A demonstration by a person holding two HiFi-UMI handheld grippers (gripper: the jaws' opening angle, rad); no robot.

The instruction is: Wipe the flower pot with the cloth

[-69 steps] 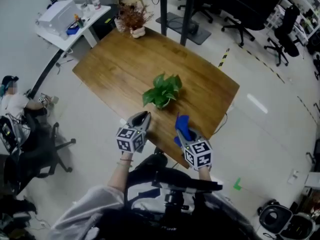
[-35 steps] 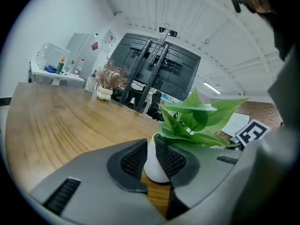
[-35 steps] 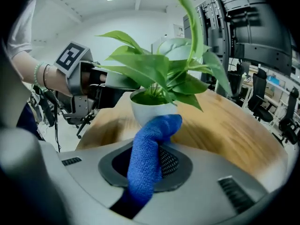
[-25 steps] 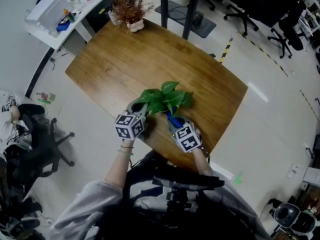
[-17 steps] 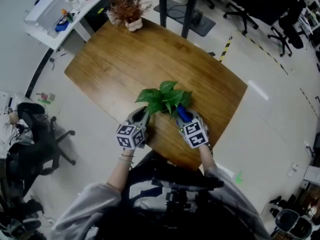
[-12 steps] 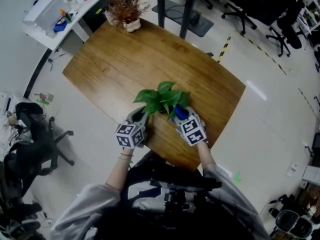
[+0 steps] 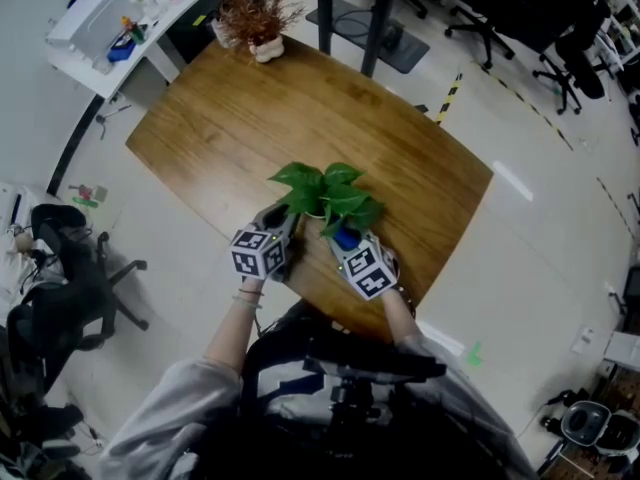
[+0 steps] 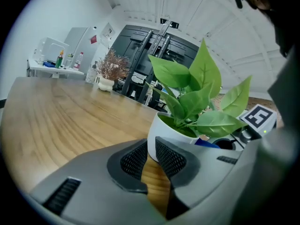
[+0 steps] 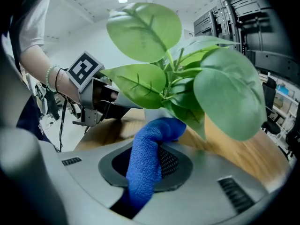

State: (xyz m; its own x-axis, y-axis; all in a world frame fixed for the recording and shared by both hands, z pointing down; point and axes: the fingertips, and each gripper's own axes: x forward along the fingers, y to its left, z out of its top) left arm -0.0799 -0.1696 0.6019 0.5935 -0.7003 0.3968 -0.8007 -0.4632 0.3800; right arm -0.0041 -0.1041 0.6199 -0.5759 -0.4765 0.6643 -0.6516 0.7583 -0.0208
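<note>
White flower pot (image 8: 161, 134) on the wooden worktop (image 7: 230, 128), close to the near edge, between the two grippers. Left gripper (image 8: 151, 150) low at the pot's left side, jaws a narrow gap apart with nothing between them, tips just short of the pot wall. Right gripper (image 9: 151, 159) clamped on a blue cloth (image 9: 146, 165), the free end of it pressed up against the pot's side under the leaves. Broad green leaves (image 7: 325, 190) overhanging, hiding nearly all of the pot from the head view and much of the right gripper view.

Farther off: a dried plant (image 7: 253, 20) in a small pot at the worktop's far corner, a white side table (image 7: 168, 26) with bottles beyond it, office chairs (image 7: 62, 286) on the floor.

Compared with half a second ago: right gripper and cloth shifted leftward and nearer the person along the pot; left gripper in much the same place.
</note>
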